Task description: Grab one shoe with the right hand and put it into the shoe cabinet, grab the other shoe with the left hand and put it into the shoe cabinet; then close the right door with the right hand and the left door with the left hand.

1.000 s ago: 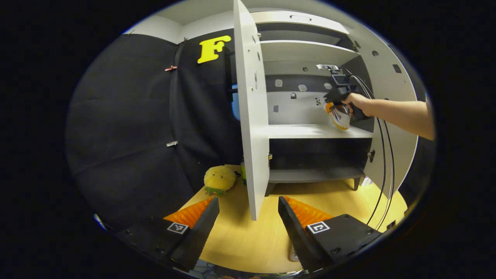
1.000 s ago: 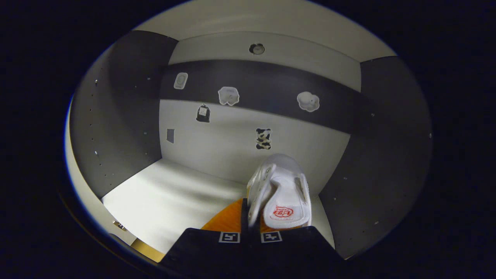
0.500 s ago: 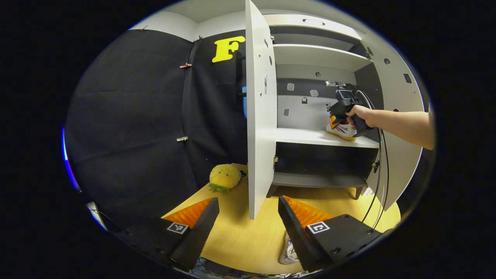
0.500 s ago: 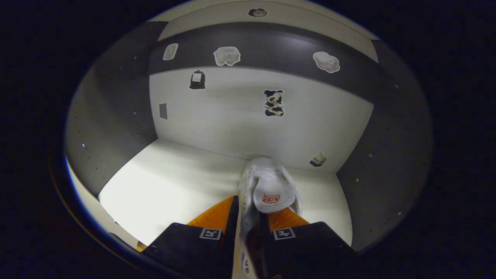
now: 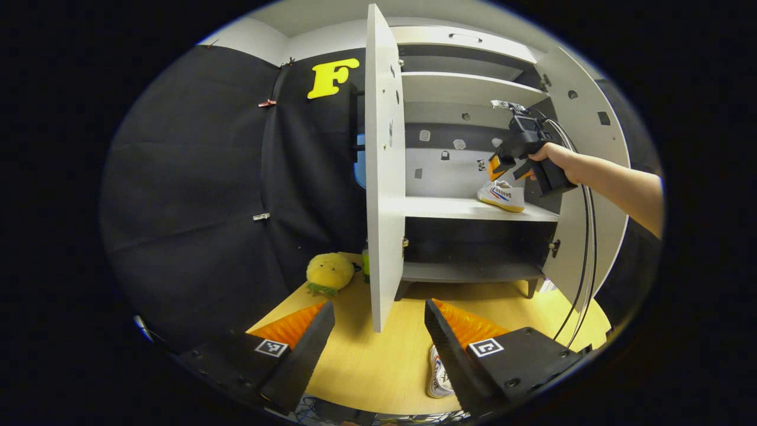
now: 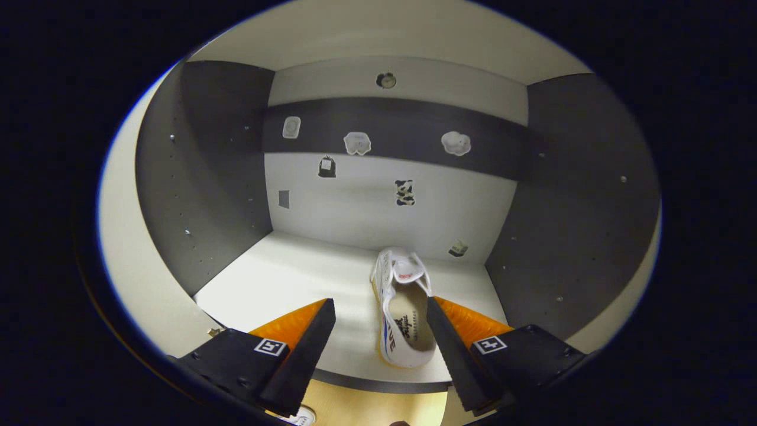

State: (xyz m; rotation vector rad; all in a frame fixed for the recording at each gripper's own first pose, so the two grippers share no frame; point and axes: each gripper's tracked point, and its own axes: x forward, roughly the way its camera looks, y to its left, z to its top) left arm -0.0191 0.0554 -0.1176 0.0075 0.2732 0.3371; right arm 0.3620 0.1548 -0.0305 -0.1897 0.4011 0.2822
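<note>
White shoe lying on the cabinet's middle shelf, my right gripper open just above it, second shoe on the floor at 5 o'clock beside my open left gripper

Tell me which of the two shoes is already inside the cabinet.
The shoe on the middle shelf, resting at the right end of the white board, sole down. The other shoe lies on the wooden floor in front of the cabinet.
</note>
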